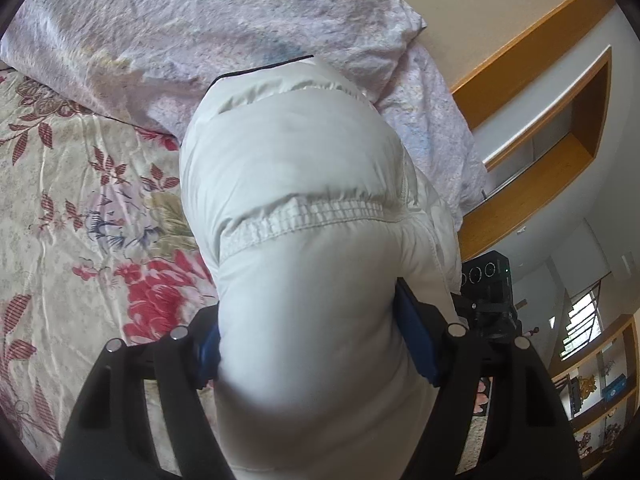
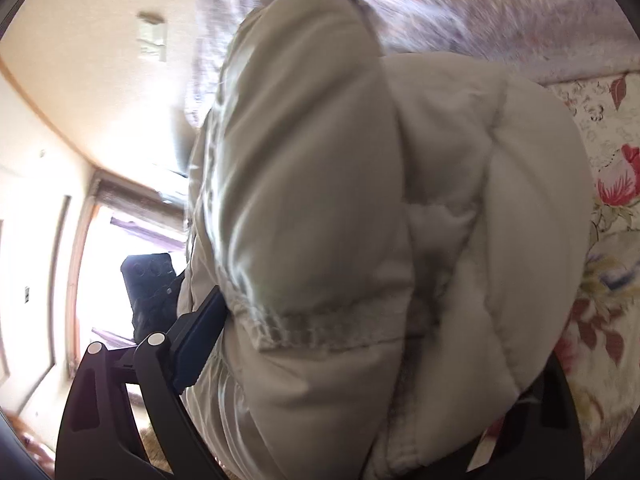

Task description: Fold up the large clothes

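The big white puffy jacket (image 1: 296,208) is up off the bed, held between the two grippers. The left gripper (image 1: 316,344) has its two blue pads (image 1: 416,344) pushed against a thick, fat fold of the jacket, one pad on each side, so it is pinching the jacket. A band of crinkly elastic (image 1: 304,216) runs across the fold just past the pads.

The right gripper (image 2: 360,344) pinches the jacket (image 2: 360,200) too. Its left blue pad (image 2: 200,340) presses into the cloth. The other pad is hidden under the puffy fold.

Under the jacket is the flowery bedsheet (image 1: 80,208), with open flat room on the left. A pale purple pillow (image 1: 200,32) lies at the far end, and the jacket's dark-trimmed top edge reaches over it. On the right, the bed's edge sits near a wall with a wooden shelf nook (image 1: 560,128). A black camera (image 1: 488,280) stands just beside the jacket there. More shelves (image 1: 600,392) are lower right.

There is no writing clear enough to read.
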The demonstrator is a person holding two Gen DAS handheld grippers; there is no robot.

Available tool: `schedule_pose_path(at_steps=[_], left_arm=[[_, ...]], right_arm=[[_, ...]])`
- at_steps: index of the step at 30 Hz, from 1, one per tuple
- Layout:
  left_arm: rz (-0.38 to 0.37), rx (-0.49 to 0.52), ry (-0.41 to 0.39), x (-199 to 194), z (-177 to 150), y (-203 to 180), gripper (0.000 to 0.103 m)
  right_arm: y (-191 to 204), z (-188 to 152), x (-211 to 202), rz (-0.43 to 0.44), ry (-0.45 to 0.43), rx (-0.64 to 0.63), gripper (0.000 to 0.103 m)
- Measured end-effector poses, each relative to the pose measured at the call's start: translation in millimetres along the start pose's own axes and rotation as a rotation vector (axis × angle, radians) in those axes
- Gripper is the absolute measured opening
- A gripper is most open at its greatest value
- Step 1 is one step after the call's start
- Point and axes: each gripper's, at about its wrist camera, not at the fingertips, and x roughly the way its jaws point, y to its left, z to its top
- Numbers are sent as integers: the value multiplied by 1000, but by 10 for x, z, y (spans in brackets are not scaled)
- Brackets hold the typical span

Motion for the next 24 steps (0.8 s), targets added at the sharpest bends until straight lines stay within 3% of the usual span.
schedule_pose_path(at_steps=[7,10,15,18,20,22,24], left_arm=[[116,85,-17,202,35,13,81],[186,116,-29,234,47,-31,88],[340,229,-89,-31,5,-326,89],[453,307,-179,-204,31,-527,98],[507,359,-221,-262,29,-676,100],[541,407,-215,-214,36,-827,101],[572,448,-198,-70,40,-942,101]], right_arm=[[-157,-73,-10,-70,-30,64,95],[-93,-118,-27,-154,-49,53,102],[359,-270,-387,-358,-146,-44,102],[642,-375,-789,-509,-307,-101,102],[846,-443,-925,-550,-390,-160,102],[1074,-468,-889,-582,-418,-237,97],[1240,-418,-773,-625,-404,-306,86]])
